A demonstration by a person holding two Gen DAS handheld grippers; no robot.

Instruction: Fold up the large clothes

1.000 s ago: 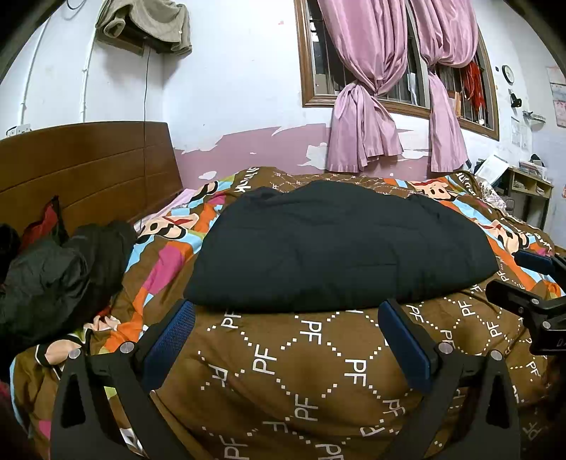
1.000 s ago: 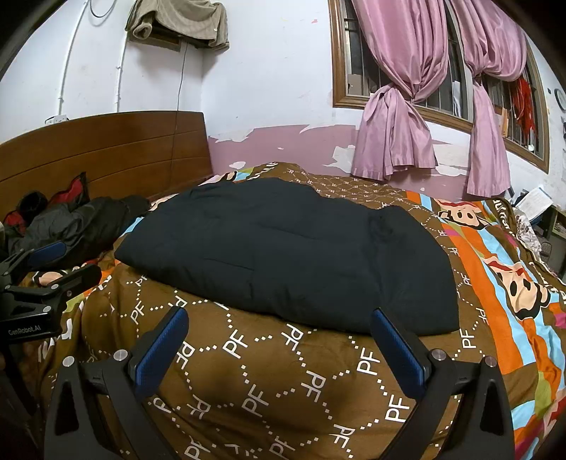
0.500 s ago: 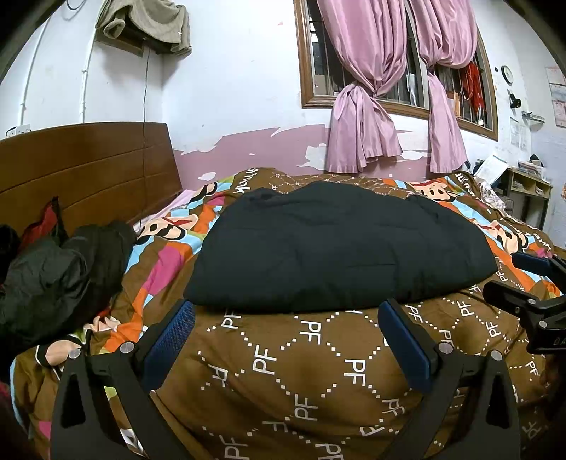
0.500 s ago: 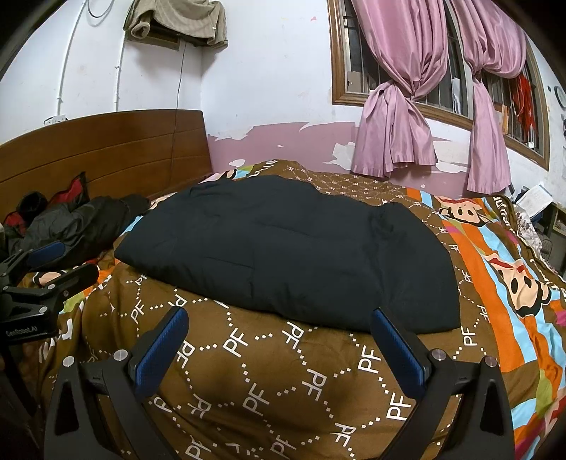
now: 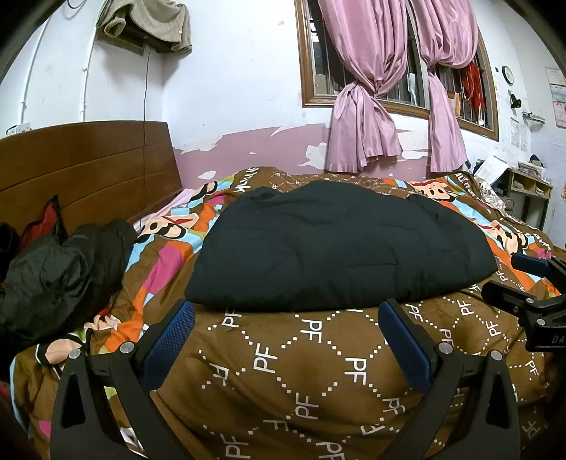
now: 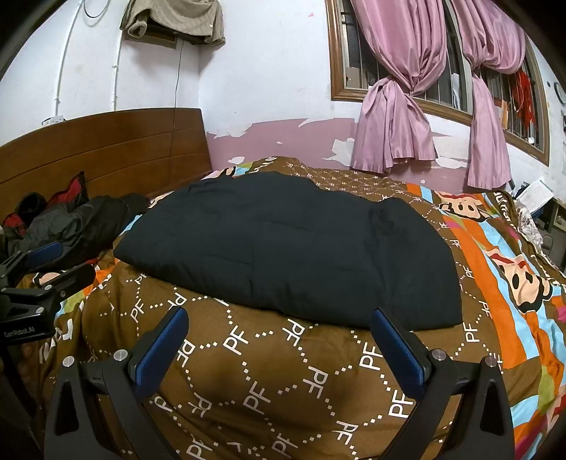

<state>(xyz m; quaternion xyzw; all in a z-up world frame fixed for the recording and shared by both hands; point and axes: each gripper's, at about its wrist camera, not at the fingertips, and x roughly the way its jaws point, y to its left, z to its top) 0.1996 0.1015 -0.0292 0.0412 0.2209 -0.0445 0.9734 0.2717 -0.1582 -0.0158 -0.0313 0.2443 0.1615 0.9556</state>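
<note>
Hovering side by side off the bed's near edge, the left gripper (image 5: 286,336) and right gripper (image 6: 279,345) gape wide, holding nothing; the black garment (image 5: 336,247) lies as a flat, compact block mid-bedspread (image 5: 300,371), within easy reach.

walls: white wall (image 5: 240,70), lower band pink, paint peeling in patches
window: wood-framed window (image 6: 438,95) with bars, right of centre
curtains: pink curtains (image 5: 361,116), each knotted mid-length, hanging past the sill
headboard: brown wooden headboard (image 5: 88,162) at left, against the wall
bed cover: brown quilt (image 5: 283,371) with white "PF" diamond print, cartoon monkey panels in orange, blue, pink
cable: thin wire (image 5: 145,106) running down the wall to the headboard
high on wall: beige cloth (image 6: 177,17) draped over a ledge
far right: small shelf unit (image 5: 530,191) with papers, round clock (image 5: 507,74) above
light: indoor, even; floor hidden
</note>
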